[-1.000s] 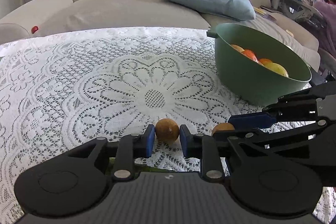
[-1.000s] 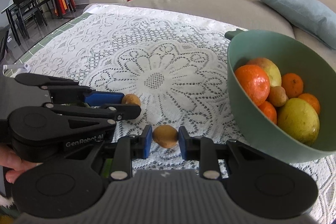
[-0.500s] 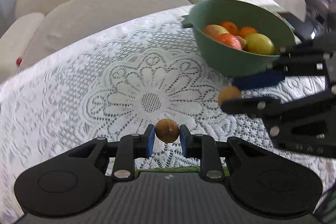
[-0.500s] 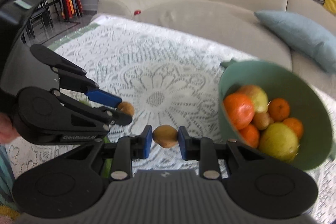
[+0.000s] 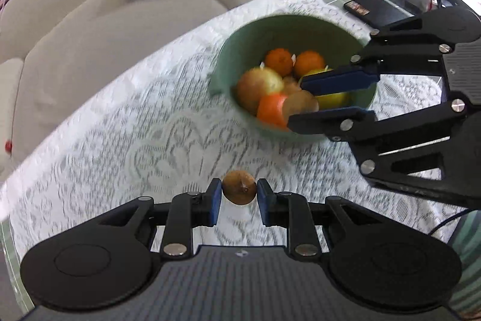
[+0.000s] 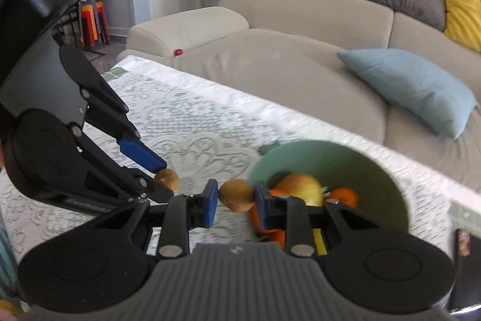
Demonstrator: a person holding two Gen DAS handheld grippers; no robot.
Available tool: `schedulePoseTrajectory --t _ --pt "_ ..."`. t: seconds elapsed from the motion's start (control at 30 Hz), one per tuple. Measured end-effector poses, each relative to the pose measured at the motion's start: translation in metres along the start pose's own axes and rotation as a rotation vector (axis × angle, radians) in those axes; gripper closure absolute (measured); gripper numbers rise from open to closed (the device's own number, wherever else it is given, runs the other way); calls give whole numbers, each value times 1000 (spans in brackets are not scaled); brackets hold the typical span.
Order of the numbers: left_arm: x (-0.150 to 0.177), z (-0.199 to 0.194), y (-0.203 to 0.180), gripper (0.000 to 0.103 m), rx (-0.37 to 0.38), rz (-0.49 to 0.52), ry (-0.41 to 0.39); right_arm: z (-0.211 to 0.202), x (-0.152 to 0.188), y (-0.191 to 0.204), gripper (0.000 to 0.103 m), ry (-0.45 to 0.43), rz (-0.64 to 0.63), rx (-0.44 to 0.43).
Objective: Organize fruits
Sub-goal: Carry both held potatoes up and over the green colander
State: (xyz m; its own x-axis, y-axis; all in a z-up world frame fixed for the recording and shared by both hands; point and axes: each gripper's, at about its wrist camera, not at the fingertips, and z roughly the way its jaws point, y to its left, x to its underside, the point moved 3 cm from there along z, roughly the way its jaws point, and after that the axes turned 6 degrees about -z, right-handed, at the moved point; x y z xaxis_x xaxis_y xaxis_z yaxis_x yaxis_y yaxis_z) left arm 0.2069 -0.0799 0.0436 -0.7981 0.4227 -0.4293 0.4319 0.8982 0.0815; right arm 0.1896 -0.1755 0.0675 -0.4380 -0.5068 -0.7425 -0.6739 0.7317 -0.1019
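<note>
My left gripper (image 5: 239,194) is shut on a small brown round fruit (image 5: 239,191), held above the lace tablecloth (image 5: 120,146). My right gripper (image 6: 236,197) is shut on a second brown fruit (image 6: 236,195); in the left wrist view that fruit (image 5: 302,106) hangs over the near rim of the green bowl (image 5: 237,41). The bowl (image 6: 360,158) holds oranges (image 5: 278,61), an apple (image 5: 258,84) and a yellow-green fruit. In the right wrist view the left gripper (image 6: 164,178) with its fruit (image 6: 166,179) hangs to the left of the bowl.
A beige sofa (image 6: 285,20) with a light blue cushion (image 6: 409,89) runs along the table's far side. A dark phone-like object (image 5: 372,8) lies on the table beyond the bowl. A small red ball (image 6: 178,52) rests on the sofa arm.
Both grippers have risen from the tablecloth with their fruits. The right one has moved over the bowl's rim; the left has tilted down and rolled, nearing the bowl.
</note>
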Motion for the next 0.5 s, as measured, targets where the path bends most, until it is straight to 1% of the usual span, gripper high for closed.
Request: schedulePoseTrajectory --t 0.17,0.27,0.5 --pt "-34 4 -16 75 8 35 -17 -2 -8 -25 80 49 -38 74" --pt "-49 9 -28 75 33 44 -19 -1 -6 -42 80 82 -42 112" --pt "-67 29 -52 75 100 53 -26 8 13 -77 80 143 -1 162"
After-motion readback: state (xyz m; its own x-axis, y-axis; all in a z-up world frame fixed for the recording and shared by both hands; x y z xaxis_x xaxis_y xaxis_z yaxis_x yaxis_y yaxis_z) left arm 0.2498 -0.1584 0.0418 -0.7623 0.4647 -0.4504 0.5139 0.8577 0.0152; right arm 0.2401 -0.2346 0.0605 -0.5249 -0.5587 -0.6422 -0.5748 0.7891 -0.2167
